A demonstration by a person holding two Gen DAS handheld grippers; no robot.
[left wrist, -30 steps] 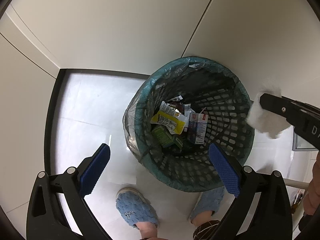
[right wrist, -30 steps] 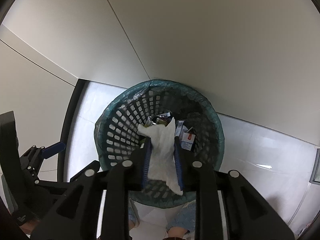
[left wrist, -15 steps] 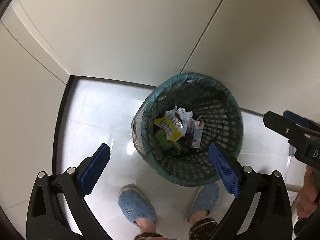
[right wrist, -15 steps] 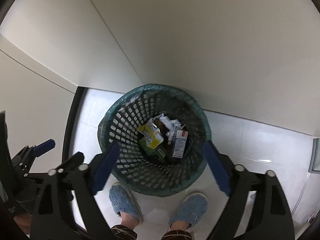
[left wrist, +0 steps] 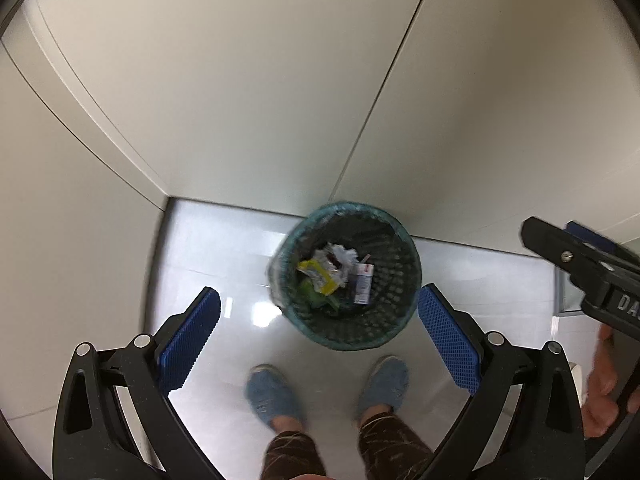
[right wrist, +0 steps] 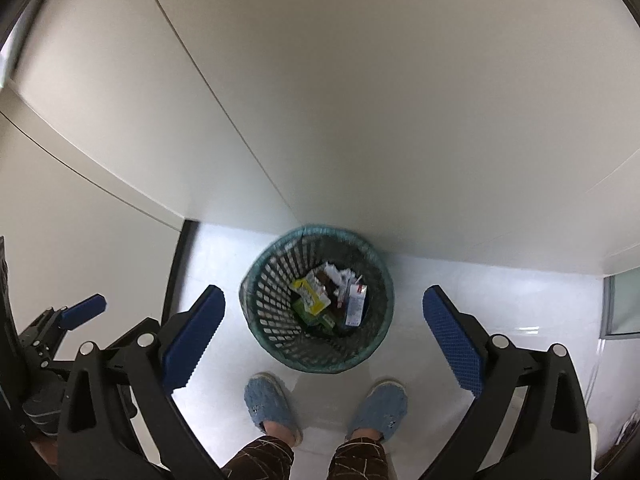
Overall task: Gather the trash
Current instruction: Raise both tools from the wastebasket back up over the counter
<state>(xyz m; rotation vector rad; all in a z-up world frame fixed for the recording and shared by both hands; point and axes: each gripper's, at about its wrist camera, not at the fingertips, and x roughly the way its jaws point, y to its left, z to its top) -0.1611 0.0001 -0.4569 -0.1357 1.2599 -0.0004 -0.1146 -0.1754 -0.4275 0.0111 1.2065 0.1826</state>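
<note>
The white tissue that the right gripper (right wrist: 324,330) pinched a second ago is gone from its jaws, which have just been opening and now stand spread wide with nothing between them; the crumpled tissue (left wrist: 343,254) lies in the waste basket (left wrist: 404,312) on top of the other rubbish. The basket also looks smaller and farther below than it did. The left gripper (left wrist: 318,338) is likewise spread wide and empty.

Outward from the right gripper's blue pads (right wrist: 452,344), the basket sits at about twelve o'clock, against the wall. Inside it, a yellow wrapper (right wrist: 310,294) lies at nine o'clock of a small carton (right wrist: 355,304). The person's blue slippers (right wrist: 272,404) stand at six o'clock of the basket.

The risk I see is small: the tissue rests light and loose on the heap, so a draught or a knock to the basket from a slipper could tip it out. No further trash shows on the floor here.
</note>
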